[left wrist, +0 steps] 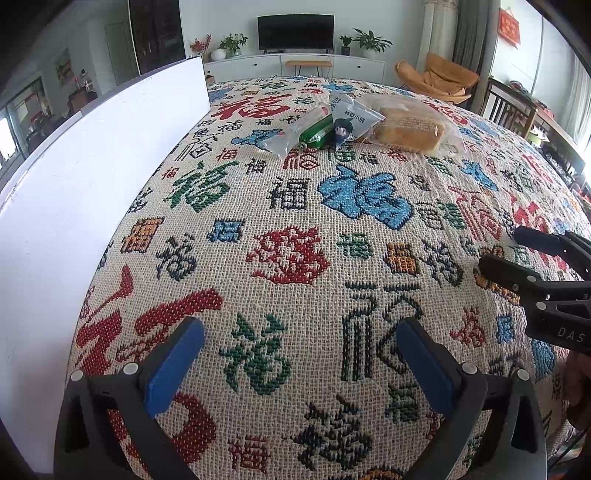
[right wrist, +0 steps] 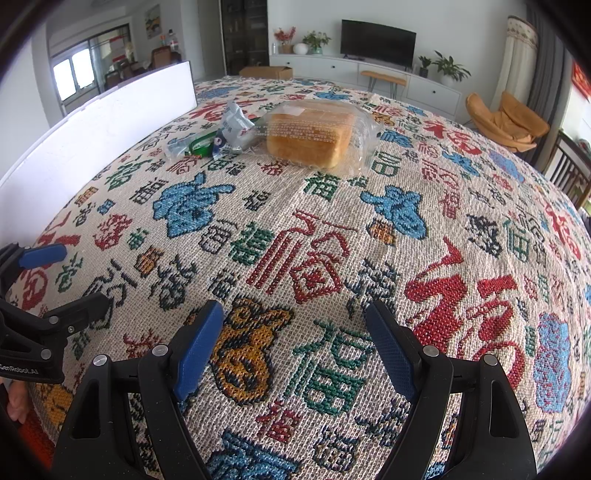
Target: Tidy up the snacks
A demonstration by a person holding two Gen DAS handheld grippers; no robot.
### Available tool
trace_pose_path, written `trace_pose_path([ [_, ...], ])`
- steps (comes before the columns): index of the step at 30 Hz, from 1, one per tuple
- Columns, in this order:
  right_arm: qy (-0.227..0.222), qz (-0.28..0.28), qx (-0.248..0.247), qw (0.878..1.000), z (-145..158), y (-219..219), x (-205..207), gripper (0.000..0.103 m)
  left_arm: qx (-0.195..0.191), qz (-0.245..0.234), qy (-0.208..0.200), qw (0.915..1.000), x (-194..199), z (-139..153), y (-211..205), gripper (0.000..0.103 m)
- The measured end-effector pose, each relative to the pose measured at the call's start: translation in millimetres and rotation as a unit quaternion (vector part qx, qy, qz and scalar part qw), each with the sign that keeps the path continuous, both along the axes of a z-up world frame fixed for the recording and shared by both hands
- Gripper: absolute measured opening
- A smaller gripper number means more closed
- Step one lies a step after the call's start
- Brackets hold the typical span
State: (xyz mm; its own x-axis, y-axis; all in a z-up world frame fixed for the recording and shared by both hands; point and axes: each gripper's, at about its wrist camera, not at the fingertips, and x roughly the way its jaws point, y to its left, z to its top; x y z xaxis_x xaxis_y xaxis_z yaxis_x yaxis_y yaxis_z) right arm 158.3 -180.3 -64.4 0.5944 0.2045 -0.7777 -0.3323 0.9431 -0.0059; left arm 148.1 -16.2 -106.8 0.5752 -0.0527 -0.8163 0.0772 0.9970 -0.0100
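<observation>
- Nearest the lens, we note the left tongs with blue pads spread wide, released, nothing between them, hanging over the patterned cloth that covers the bench.
- We record the right tongs in the same condition: jaws well apart, empty, poised above the cloth.
- Each pair of tongs shows at the edge of the other's view; they sit side by side, apart from one another.
- We observe a white board standing upright along the left side of the bench, running from near to far.
- Farther on, well apart from both tongs, we find the snacks grouped near the far edge of the bench.
- Leftmost in that group lies a green sausage in clear wrap, tilted; just beside it, touching, sits a small white packet bearing a cartoon figure.
- Right of the packet we log a loaf of bread in a clear bag, resting flat on the cloth.
- Beyond the bench, we see a white cabinet carrying a dark television and potted plants, and an orange chair to the right.
</observation>
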Motion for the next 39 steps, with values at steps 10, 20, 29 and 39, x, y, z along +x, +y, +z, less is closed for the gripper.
trace_pose_path([
  [10, 0.000, 0.000, 0.000, 1.000, -0.2, 0.0, 0.0, 0.083, 0.000, 0.000, -0.001, 1.0000, -1.9, -0.2, -0.1, 0.103],
  [20, 0.000, 0.000, 0.000, 1.000, -0.3, -0.3, -0.1, 0.083, 0.000, 0.000, -0.002, 1.0000, -3.2, -0.3, 0.2, 0.103],
  [29, 0.000, 0.000, 0.001, 1.000, -0.4, -0.3, -0.1, 0.083, -0.026, 0.049, 0.005, 0.9985, -5.6, 2.3, 27.8, 0.103],
  [39, 0.002, 0.001, 0.001, 1.000, -1.2, 0.8, 0.1, 0.084, -0.001, 0.049, 0.001, 0.9988, -4.5, -1.1, 21.8, 0.103],
])
